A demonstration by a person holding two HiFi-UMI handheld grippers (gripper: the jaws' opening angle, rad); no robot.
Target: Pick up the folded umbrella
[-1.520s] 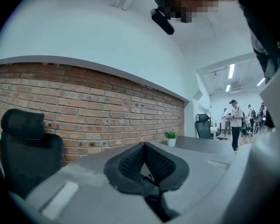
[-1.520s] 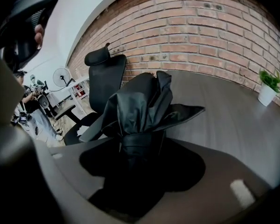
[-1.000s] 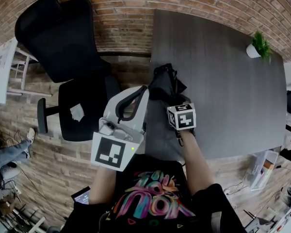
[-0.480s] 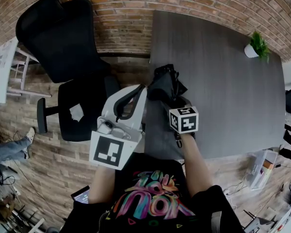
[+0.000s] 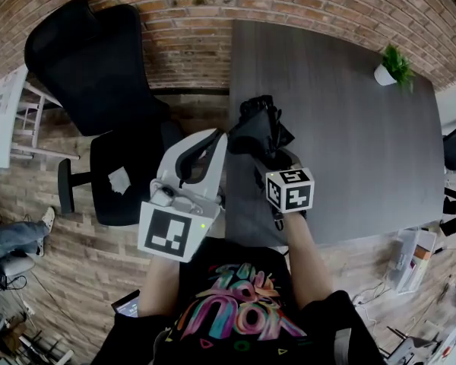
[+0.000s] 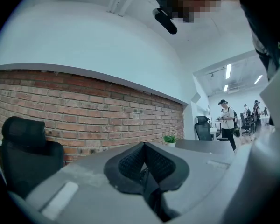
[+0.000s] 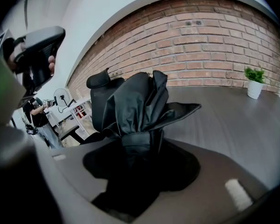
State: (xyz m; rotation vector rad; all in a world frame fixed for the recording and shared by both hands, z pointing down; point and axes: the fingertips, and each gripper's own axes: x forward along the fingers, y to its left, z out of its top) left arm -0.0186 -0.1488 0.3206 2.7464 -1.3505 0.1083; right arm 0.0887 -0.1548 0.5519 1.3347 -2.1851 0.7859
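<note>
Higher now: umbrella (image 7: 135, 120) between right jaws

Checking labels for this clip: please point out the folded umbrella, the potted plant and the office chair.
folded umbrella (image 7: 135, 108), right gripper view, on the bunched canopy fabric.
potted plant (image 5: 381, 75), head view, on the white pot.
office chair (image 5: 91, 65), head view, on the backrest.

The right gripper (image 7: 136, 146) has its jaws closed on the folded umbrella (image 7: 135, 104). The black fabric is pinched into a narrow neck between them and fans out in loose creased folds above. Beyond and to the right spreads the dark grey desk (image 7: 233, 125), with a small potted plant (image 7: 255, 82) at its far right edge. A black office chair (image 7: 99, 84) stands far left, before the brick wall (image 7: 200, 45).
</note>
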